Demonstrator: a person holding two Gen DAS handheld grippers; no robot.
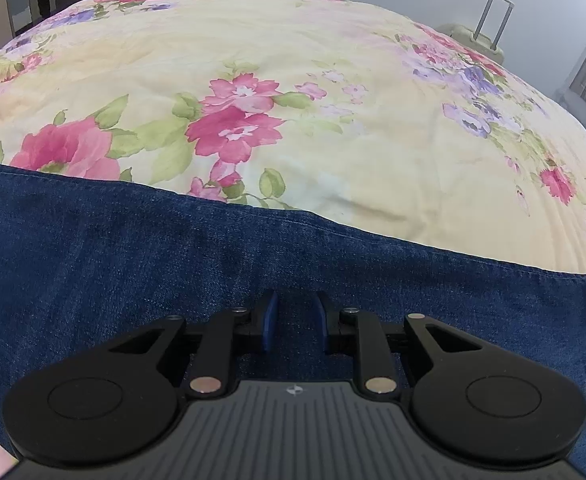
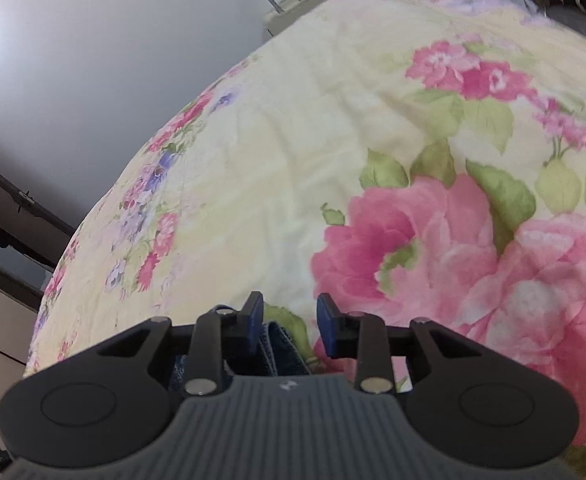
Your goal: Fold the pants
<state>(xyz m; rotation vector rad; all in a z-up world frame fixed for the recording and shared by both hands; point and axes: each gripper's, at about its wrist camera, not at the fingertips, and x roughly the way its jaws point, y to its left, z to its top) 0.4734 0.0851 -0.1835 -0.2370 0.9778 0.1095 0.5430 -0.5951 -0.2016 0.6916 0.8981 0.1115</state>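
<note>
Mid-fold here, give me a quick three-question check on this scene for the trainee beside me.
1. True or false: the right gripper is clamped shut on denim.
2. The jeans lie on: A) a wooden table, B) a floral bedspread, C) a tiled floor.
3. What stands beyond the far edge of the bed with its handle pulled up?

Key: 1 false, its jaws stand apart, with bedspread showing between them. 2 B. 3 a suitcase.
</note>
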